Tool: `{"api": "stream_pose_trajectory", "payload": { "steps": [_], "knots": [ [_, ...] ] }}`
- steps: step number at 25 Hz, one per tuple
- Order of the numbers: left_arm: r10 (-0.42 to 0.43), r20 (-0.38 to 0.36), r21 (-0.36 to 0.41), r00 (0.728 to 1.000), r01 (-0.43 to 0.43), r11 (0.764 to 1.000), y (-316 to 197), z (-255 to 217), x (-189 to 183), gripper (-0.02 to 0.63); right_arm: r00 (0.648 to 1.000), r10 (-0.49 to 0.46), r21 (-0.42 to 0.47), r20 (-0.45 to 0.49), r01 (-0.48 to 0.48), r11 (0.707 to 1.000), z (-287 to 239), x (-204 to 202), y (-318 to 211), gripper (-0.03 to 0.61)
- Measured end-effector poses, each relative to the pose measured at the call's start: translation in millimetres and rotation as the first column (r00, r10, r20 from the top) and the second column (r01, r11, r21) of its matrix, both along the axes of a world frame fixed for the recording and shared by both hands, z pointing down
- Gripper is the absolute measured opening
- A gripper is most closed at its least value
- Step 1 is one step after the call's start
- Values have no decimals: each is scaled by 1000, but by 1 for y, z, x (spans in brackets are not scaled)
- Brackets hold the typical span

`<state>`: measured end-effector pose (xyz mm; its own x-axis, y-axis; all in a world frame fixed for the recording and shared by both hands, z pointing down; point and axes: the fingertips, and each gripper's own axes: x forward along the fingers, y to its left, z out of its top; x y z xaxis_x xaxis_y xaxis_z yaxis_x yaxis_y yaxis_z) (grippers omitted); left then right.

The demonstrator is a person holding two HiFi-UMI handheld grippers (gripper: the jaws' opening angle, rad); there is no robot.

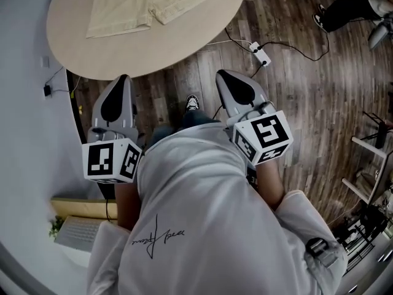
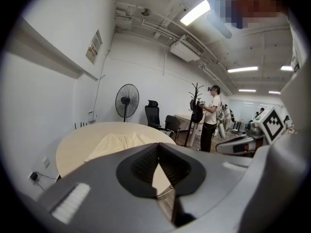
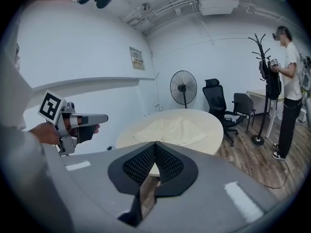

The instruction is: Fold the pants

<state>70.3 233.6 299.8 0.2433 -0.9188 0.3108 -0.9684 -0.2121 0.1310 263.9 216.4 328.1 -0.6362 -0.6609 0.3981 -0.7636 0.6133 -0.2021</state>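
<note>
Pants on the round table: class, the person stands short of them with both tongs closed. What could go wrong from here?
1. Both left tongs and right tongs are shut and empty; arriving closed, they may push and bunch the pants instead of pinching an edge.
2. A corded white adaptor lies on the floor beside the table, ahead of the person's shoe; stepping in could snag it.
</note>
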Motion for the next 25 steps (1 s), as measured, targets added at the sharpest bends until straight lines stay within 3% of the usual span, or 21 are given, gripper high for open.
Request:
{"api": "stream_pose_trajectory", "payload": {
  "steps": [10, 25],
  "knots": [
    [-34, 11, -7, 999, 34, 999, -24, 1, -14, 40, 1000, -26, -16, -6, 26, 1000, 8, -7, -30, -14],
    [64, 10, 42, 998, -65, 997, -118, -15, -80, 40, 998, 34, -9, -48, -34, 999, 0, -62, -89, -14]
  ]
}}
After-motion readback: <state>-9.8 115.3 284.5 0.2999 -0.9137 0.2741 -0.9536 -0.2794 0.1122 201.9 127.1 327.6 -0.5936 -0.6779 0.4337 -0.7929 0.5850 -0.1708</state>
